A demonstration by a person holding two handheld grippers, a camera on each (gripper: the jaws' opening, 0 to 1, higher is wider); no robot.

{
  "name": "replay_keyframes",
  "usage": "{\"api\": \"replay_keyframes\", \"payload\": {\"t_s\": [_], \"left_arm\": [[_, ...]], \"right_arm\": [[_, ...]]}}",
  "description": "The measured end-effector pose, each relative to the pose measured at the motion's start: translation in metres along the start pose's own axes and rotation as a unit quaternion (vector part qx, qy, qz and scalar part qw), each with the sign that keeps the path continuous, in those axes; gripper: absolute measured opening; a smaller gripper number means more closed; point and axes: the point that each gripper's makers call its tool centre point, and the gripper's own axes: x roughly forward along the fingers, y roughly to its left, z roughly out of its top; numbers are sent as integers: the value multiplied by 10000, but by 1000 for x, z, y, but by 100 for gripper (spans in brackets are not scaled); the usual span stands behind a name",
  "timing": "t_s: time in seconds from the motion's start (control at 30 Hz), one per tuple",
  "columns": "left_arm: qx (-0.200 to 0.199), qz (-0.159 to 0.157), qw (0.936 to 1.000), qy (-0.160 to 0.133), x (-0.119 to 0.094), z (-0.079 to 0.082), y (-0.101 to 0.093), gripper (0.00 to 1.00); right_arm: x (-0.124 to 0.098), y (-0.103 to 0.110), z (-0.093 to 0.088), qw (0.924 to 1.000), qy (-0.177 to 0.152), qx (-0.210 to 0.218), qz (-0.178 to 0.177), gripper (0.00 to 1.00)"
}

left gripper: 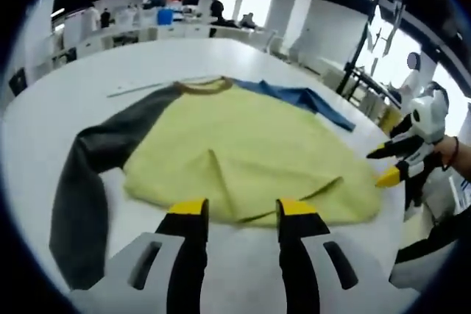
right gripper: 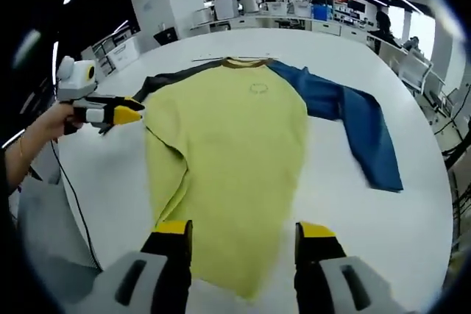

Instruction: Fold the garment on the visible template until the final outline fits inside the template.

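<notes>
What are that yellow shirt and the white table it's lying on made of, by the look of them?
The shirt looks like soft matte knit fabric, probably cotton jersey: it wrinkles and drapes limply. The table seems a hard, smooth white laminate or painted board with a faint sheen; which, I can't tell.

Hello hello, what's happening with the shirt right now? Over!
Left gripper open at the shirt's hem. Right gripper open over the hem too. Shirt flat on the table, sleeves out, not folded yet. Nothing in the way.
</notes>
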Motion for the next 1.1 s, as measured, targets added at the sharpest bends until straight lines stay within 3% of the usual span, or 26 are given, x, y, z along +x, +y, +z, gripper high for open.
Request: {"api": "replay_keyframes", "payload": {"t_s": [0.3,0.57,0.6,0.8,1.1], "left_arm": [[-326,63,9992,232,14,-4,1,26],[-294,188,9981,511,21,-12,-1,17],[-250,247,9973,645,21,-16,0,16],[-476,412,9948,802,23,-15,3,10],[-722,363,9916,1007,22,-20,-2,0]], "right_arm": [[-10,-13,-22,9989,70,304,-342,41],[-14,-16,-34,9979,184,379,-489,35],[-14,-15,-34,9978,176,404,-494,33],[-14,-13,-40,9968,294,495,-548,20],[-14,-12,-44,9955,285,723,-550,3]]}}
